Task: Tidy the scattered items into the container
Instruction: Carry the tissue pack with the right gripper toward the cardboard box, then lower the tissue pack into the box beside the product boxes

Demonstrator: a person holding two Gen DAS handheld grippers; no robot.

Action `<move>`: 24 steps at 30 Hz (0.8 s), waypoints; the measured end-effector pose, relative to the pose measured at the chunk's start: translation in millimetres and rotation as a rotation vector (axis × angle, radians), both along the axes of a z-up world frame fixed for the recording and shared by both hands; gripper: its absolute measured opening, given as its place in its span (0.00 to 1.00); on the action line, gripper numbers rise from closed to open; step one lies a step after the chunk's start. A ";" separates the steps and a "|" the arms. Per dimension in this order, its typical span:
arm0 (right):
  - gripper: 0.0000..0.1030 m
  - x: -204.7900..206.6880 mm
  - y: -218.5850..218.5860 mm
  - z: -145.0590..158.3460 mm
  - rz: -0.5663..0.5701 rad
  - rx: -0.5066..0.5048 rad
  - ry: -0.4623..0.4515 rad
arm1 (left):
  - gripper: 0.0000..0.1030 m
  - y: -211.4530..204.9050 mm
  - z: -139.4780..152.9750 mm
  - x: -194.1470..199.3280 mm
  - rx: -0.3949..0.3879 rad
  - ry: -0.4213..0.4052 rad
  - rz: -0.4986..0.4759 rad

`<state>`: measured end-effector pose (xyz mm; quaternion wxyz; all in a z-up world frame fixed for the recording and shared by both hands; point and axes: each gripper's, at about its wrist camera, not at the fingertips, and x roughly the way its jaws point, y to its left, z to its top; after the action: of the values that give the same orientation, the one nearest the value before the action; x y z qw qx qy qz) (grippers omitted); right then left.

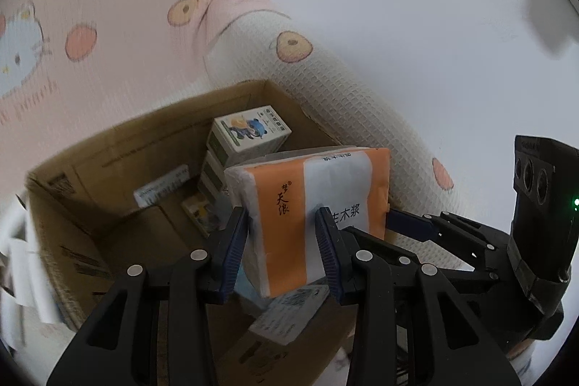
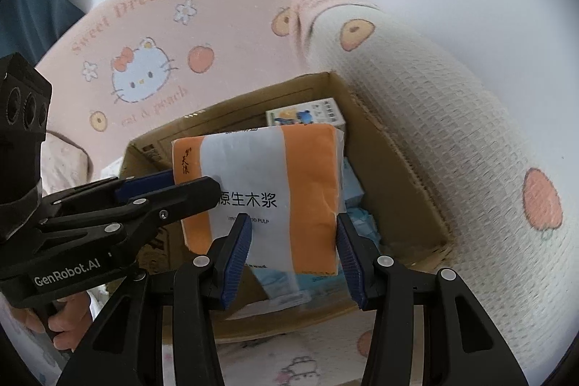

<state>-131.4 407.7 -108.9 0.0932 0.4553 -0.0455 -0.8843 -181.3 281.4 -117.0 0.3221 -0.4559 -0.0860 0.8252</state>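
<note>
tissue pack (image 1: 307, 201) – both grippers clamped, above cardboard box (image 1: 119, 147)

Soft, even, bright daylight, no hard shadows, strong fisheye bending with black corners, motion blur smearing the pink blanket (image 1: 119, 35) behind the cardboard box (image 1: 76, 216), box interior dimmer

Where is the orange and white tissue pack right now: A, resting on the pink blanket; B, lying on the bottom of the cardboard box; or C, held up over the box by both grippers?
C: both grippers clamp the tissue pack above the open cardboard box.
</note>
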 end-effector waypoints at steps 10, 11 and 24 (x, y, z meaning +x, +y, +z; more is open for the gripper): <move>0.44 -25.5 13.1 -27.9 0.001 0.006 -0.236 | 0.41 13.3 -35.1 -19.3 0.005 -0.181 -0.021; 0.44 -25.9 11.7 -31.5 0.000 0.027 -0.253 | 0.41 13.8 -38.0 -19.5 0.000 -0.187 -0.027; 0.44 -35.4 3.2 -37.6 -0.004 0.123 -0.304 | 0.42 7.3 -55.2 -23.5 -0.082 -0.267 -0.036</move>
<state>-166.8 410.9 -146.5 0.0554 0.5886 -0.0056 -0.8065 -204.8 288.8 -172.2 0.3036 -0.5758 -0.0859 0.7543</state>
